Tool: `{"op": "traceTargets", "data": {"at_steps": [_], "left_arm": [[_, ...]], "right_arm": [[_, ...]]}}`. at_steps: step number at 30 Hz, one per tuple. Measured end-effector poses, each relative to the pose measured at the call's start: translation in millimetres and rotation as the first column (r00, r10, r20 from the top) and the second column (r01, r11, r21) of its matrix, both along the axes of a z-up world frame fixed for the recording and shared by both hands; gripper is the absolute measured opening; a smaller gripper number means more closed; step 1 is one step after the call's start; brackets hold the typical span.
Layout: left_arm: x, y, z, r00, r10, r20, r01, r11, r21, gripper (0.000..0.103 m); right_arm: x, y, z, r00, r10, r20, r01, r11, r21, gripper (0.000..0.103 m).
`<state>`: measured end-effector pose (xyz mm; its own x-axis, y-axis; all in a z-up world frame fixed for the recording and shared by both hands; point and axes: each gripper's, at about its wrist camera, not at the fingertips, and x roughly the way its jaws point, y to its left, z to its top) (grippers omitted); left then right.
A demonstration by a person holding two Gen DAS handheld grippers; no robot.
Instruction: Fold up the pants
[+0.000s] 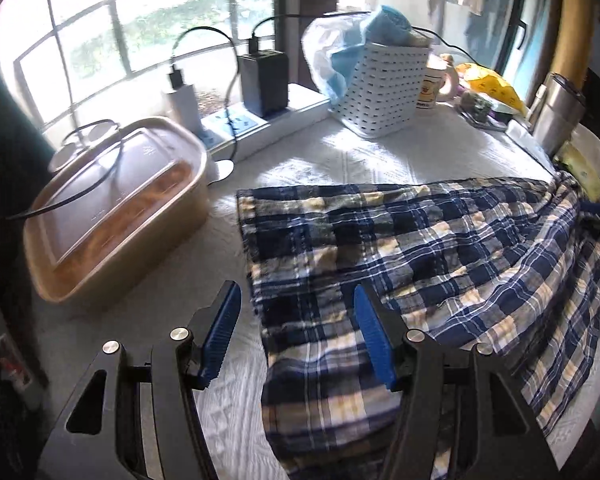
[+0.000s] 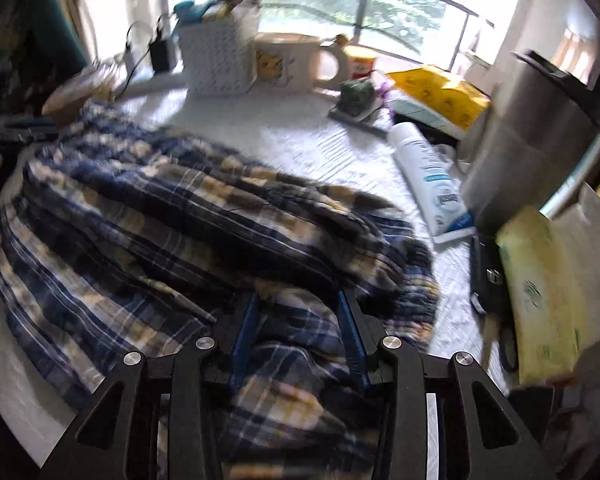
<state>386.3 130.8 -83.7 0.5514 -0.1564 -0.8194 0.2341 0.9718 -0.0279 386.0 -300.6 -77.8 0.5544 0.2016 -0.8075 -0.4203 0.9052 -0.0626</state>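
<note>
The left tool [image 1: 296, 336] hangs with its blue pads well apart and nothing pinched between them; the near edge of the plaid pants [image 1: 400, 248] lies under the gap, one pad over the cloth and the other over the white cover of the bench [image 1: 380, 152]. The right tool [image 2: 298, 336] has its pads narrower, and a bunched fold of the pants [image 2: 172, 220] fills the space between them (the view is blurred, so whether the pads truly press on the cloth I cannot tell).

The pants lie spread across the middle of the bench, flatter on the left tool's side and rumpled into a heap toward the right tool.

To the left of the pants stands a lidded tan container [image 1: 116, 208], with a black cable trailing over its lid. Behind it a power strip [image 1: 260, 120] carries two plugged chargers. Further along the back of the bench stand a white perforated basket [image 1: 384, 88] and a mug [image 2: 292, 62]. Near the right tool's side a white tube [image 2: 428, 176] lies flat just beside a steel tumbler [image 2: 528, 132], and a yellow-green packet [image 2: 544, 296] sits near the bench edge.
</note>
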Motion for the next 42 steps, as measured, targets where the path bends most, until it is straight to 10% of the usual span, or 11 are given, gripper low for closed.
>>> {"op": "traceTargets", "data": {"at_steps": [8,10,12,23,31,42], "left_arm": [[26,-11,-24,0.999,-0.04,-0.022,0.041,0.998,0.056,0.056],[30,-11,-26,0.999,-0.027,-0.023,0.029,0.998,0.048,0.014],[28,-13,-24,1.0,-0.025,0.001,0.025,0.998,0.057,0.005],[46,-27,6,0.989,-0.02,0.146,-0.005,0.985,0.172,0.003],[48,-17,26,0.987,0.014,0.162,-0.025,0.997,0.071,0.003],[27,-4,19,0.989,-0.033,0.143,0.029,0.999,0.027,0.004]], "right_arm": [[10,-38,15,0.987,-0.157,0.044,0.153,0.985,0.081,0.047],[14,-36,13,0.986,-0.16,0.036,0.157,0.984,0.083,0.047],[14,-33,8,0.988,-0.151,0.032,0.149,0.986,0.075,0.048],[14,-34,2,0.988,-0.15,0.035,0.144,0.981,0.133,0.049],[10,0,34,0.99,-0.031,0.137,0.013,0.991,0.133,0.049],[37,16,-10,1.0,-0.012,0.019,0.011,0.997,0.071,0.049]]}}
